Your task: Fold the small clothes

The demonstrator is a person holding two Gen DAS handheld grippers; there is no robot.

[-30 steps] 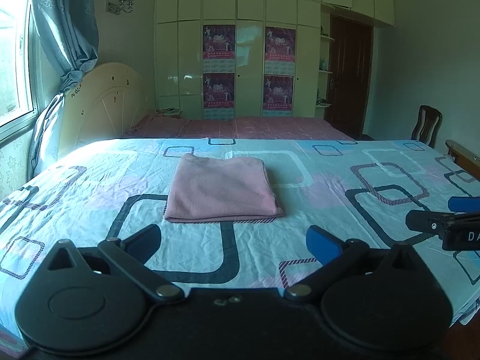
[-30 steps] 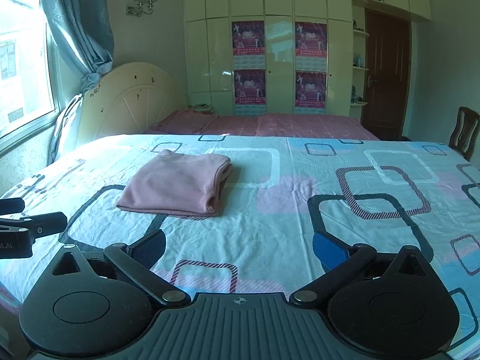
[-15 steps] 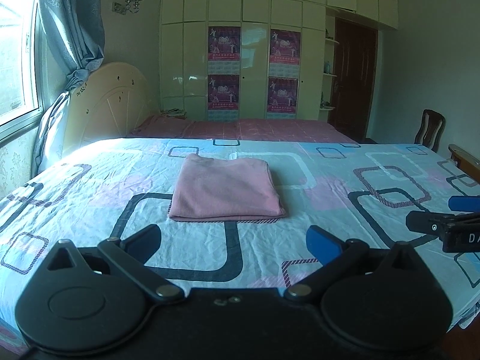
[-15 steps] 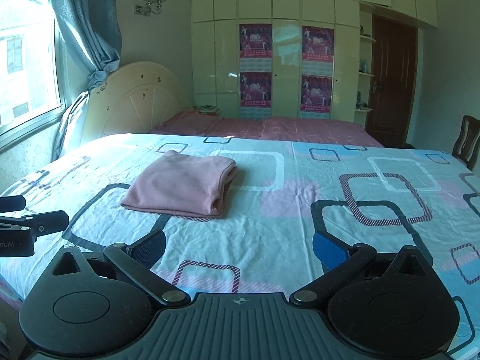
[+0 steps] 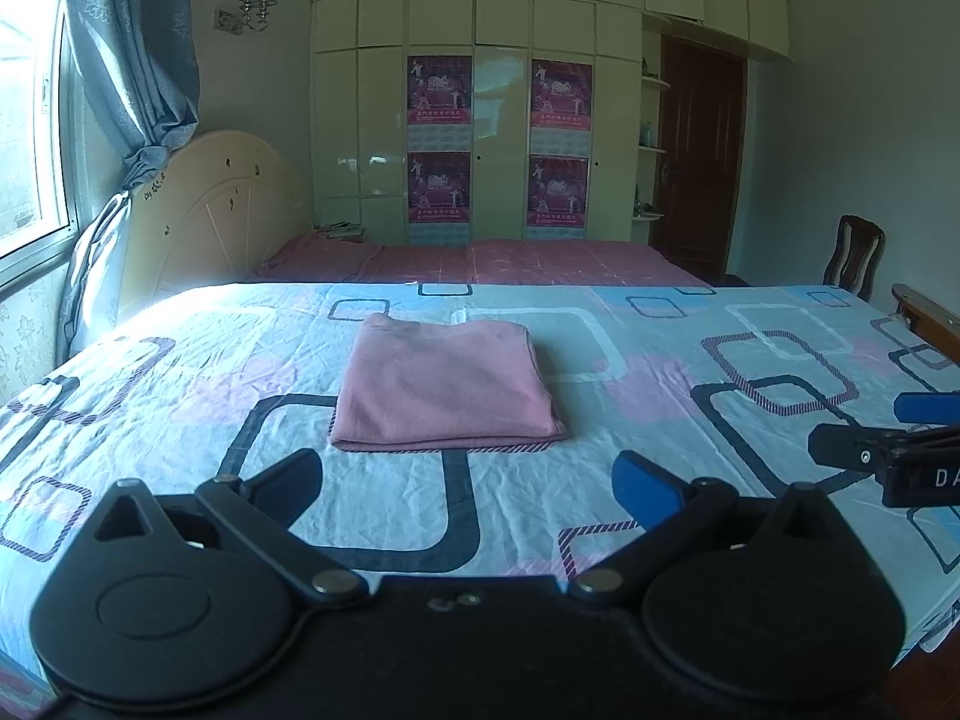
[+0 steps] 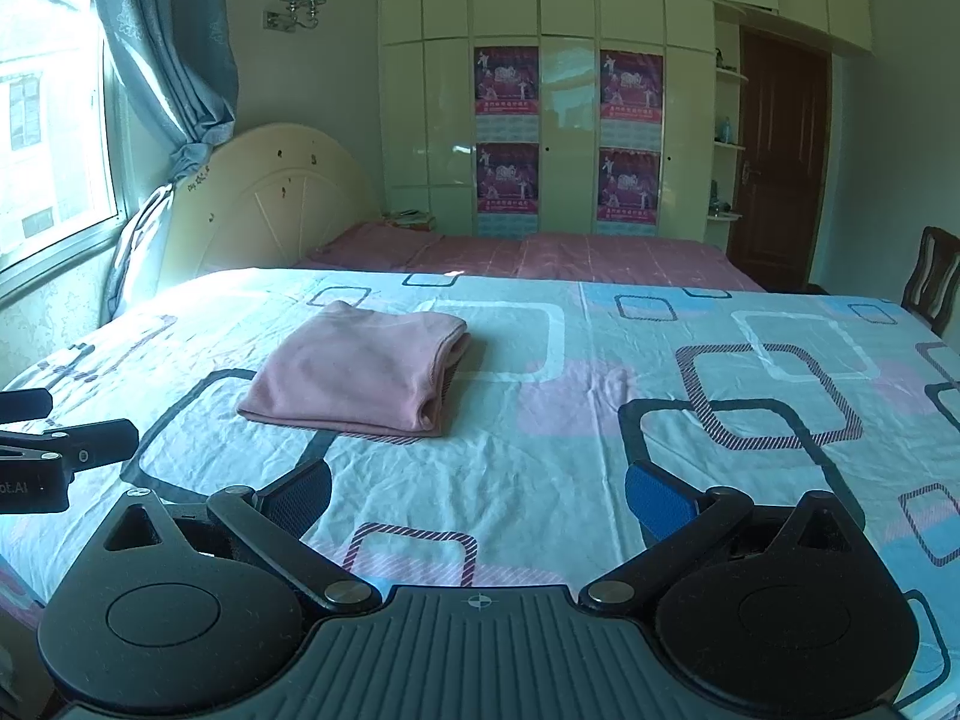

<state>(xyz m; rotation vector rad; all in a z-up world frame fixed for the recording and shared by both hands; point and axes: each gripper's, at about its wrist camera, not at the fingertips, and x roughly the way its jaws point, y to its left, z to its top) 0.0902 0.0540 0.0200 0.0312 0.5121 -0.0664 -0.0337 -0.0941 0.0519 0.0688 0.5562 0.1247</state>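
A pink garment [image 5: 447, 384] lies folded into a neat rectangle on the patterned bed sheet [image 5: 630, 420]; it also shows in the right wrist view [image 6: 360, 375], left of centre. My left gripper [image 5: 468, 480] is open and empty, held above the near edge of the bed, short of the garment. My right gripper [image 6: 480, 495] is open and empty, to the right of the garment and nearer than it. Each gripper appears at the edge of the other's view.
A cream headboard [image 5: 222, 210] and a window with blue curtain [image 5: 132, 60] are at the left. A second bed with pink cover [image 5: 510, 255] lies behind. A wardrobe wall, a dark door [image 5: 699, 156] and a wooden chair [image 5: 852, 255] stand beyond.
Both grippers have drawn back and risen slightly from the bed. The folded garment has not moved.
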